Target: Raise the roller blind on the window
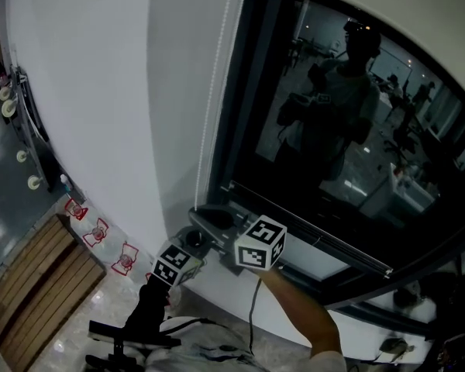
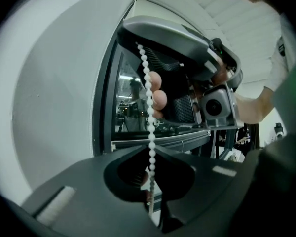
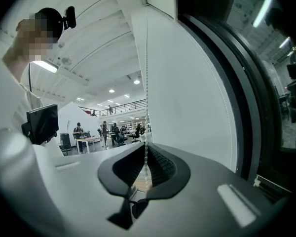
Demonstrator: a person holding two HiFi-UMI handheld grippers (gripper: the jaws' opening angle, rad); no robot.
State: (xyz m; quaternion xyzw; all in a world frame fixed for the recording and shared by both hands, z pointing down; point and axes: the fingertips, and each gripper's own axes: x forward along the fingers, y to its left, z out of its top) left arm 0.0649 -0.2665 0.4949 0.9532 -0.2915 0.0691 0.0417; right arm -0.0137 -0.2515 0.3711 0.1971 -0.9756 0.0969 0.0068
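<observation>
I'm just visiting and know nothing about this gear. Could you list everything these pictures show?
bead chain: one, white, hanging beside the window
window: one, dark glass and frame, right of the wall
wall: one, white, left of the window
slatted wooden panel: one, brown, on the floor, lower left
forearm: one, bare, behind the right gripper
left gripper: one, grey, shut on the bead chain, lower down
right gripper: one, grey, shut on the bead chain, higher up
</observation>
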